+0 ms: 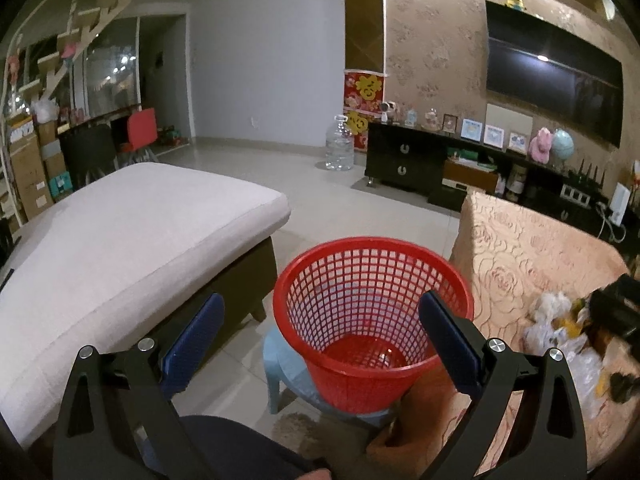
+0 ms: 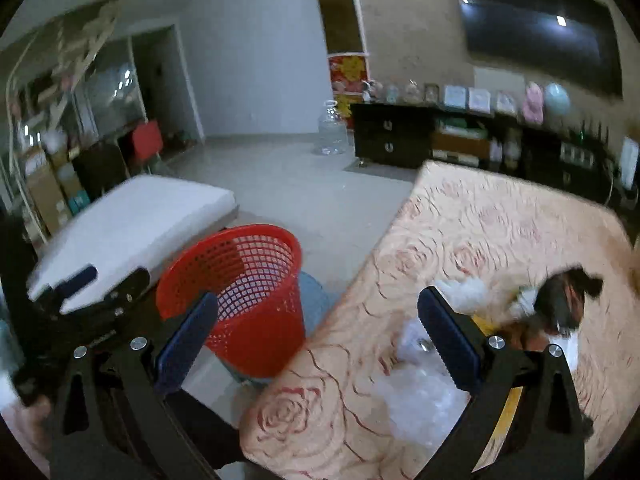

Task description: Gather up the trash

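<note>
Pale floor tiles (image 1: 304, 184) run between a white cushioned bench (image 1: 132, 240) and the rose-patterned table cover (image 2: 460, 240) before you. Your left gripper (image 1: 320, 336) hangs with its jaws spread wide, gripping nothing, and the red mesh basket (image 1: 372, 320) sits between its fingers on a light blue stool (image 1: 284, 364). Your right gripper (image 2: 318, 344) is likewise released and bare, above the table's near edge. The trash pile (image 2: 432, 384), crumpled clear plastic with white and yellow scraps, lies on the cover just beside the right finger.
</note>
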A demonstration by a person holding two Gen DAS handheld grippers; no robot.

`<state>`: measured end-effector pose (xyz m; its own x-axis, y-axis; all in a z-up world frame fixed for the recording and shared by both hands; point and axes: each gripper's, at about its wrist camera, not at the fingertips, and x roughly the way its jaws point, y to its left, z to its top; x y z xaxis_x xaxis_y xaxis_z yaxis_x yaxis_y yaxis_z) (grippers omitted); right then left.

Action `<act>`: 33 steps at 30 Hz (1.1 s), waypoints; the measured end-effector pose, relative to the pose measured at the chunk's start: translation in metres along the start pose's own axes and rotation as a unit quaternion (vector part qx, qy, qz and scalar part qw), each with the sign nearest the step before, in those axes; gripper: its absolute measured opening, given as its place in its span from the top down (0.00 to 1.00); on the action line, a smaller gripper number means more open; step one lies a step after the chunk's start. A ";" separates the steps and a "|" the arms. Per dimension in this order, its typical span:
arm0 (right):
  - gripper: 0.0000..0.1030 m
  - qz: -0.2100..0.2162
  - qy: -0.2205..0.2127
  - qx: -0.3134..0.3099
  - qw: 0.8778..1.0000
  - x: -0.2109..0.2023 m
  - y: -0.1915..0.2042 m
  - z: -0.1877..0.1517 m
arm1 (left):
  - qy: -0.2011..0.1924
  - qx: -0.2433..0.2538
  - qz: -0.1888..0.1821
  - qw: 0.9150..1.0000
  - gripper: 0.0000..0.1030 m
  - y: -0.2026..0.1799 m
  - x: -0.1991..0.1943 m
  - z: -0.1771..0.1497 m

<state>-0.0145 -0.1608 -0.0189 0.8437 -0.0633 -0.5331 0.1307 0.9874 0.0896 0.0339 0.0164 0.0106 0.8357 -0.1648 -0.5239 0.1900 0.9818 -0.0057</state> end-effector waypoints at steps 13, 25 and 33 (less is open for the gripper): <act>0.06 0.005 -0.035 -0.010 0.999 -0.003 0.017 0.005 | -0.029 -0.015 0.025 0.999 0.09 0.024 -0.025 0.012; 0.06 0.000 -0.035 0.010 0.999 -0.005 0.006 -0.005 | -0.031 -0.010 0.033 0.999 0.09 0.028 -0.034 0.008; 0.06 0.003 -0.035 0.015 0.999 -0.008 0.000 -0.007 | -0.030 -0.003 0.033 0.999 0.09 0.026 -0.036 0.007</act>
<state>-0.0245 -0.1591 -0.0204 0.8791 -0.0679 -0.4719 0.1400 0.9829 0.1194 0.0128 0.0470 0.0352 0.8755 -0.1054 -0.4716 0.1314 0.9911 0.0224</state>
